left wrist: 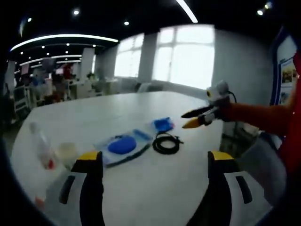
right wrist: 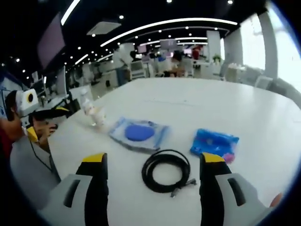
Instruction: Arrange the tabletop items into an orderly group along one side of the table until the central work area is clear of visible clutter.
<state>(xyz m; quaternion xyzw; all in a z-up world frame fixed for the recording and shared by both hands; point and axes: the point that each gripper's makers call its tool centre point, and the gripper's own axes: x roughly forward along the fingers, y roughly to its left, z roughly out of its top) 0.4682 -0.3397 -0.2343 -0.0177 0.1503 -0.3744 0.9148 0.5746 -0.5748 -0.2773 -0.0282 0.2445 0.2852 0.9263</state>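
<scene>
Cable coil (right wrist: 166, 171) lies mid-table (right wrist: 197, 101), bare surface around; both tools spread, gripping nothing.

Bare white table (right wrist: 211, 94) is seen beyond a row formed by a coiled black cable (right wrist: 166, 171), a blue packet (right wrist: 214, 141), a clear pouch (right wrist: 138, 133) and a bottle (right wrist: 87, 106).

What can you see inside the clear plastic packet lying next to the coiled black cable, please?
Inside the clear packet sits a round blue disc, beside the black cable. Whatever lies beneath the disc is covered, and the blur hides any finer contents.
</scene>
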